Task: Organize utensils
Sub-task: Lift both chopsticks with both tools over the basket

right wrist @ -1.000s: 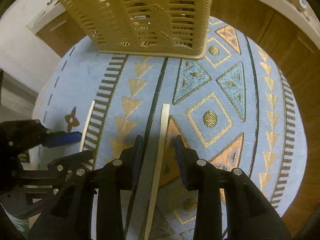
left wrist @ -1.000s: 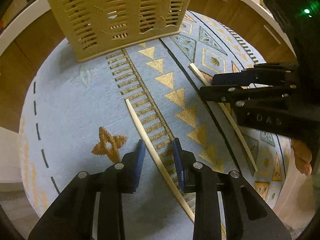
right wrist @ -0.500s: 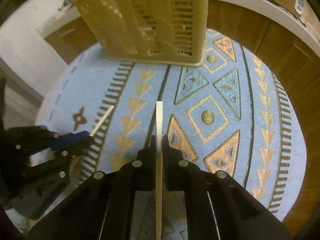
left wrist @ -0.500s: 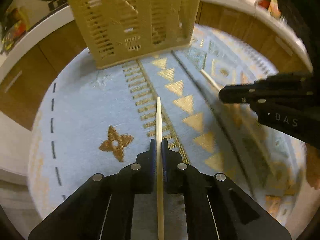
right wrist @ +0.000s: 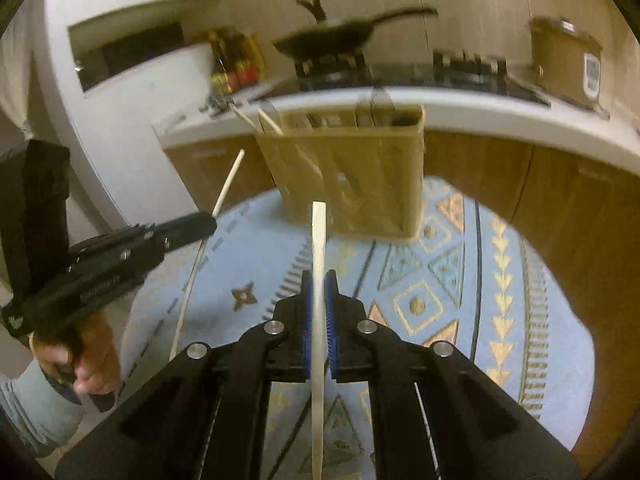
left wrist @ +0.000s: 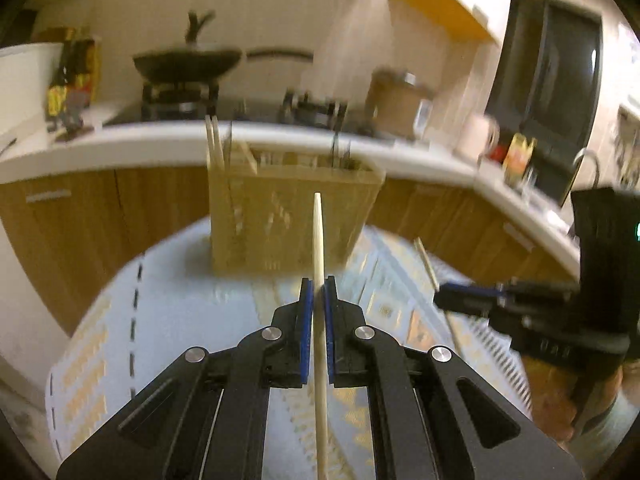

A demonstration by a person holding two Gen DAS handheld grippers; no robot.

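Note:
My left gripper (left wrist: 318,285) is shut on a pale wooden chopstick (left wrist: 318,240) that points up toward the tan slotted utensil holder (left wrist: 288,208). My right gripper (right wrist: 319,278) is shut on a second pale chopstick (right wrist: 319,240), raised above the mat and aimed at the same holder (right wrist: 352,172). Each gripper shows in the other's view: the right one (left wrist: 440,300) at the right, the left one (right wrist: 212,222) at the left with its chopstick (right wrist: 226,184). The holder stands on the blue patterned mat (right wrist: 440,280) and holds a few utensils.
A white counter edge (left wrist: 120,144) with wooden cabinet fronts (left wrist: 80,232) runs behind the holder. A stove with a black pan (left wrist: 188,64), bottles (right wrist: 232,64) and a pot (right wrist: 564,60) stand on the counter.
Both grippers closed on chopsticks that lay on the mat, then lifted them and tilted up from looking down at the mat to facing the holder and counter.

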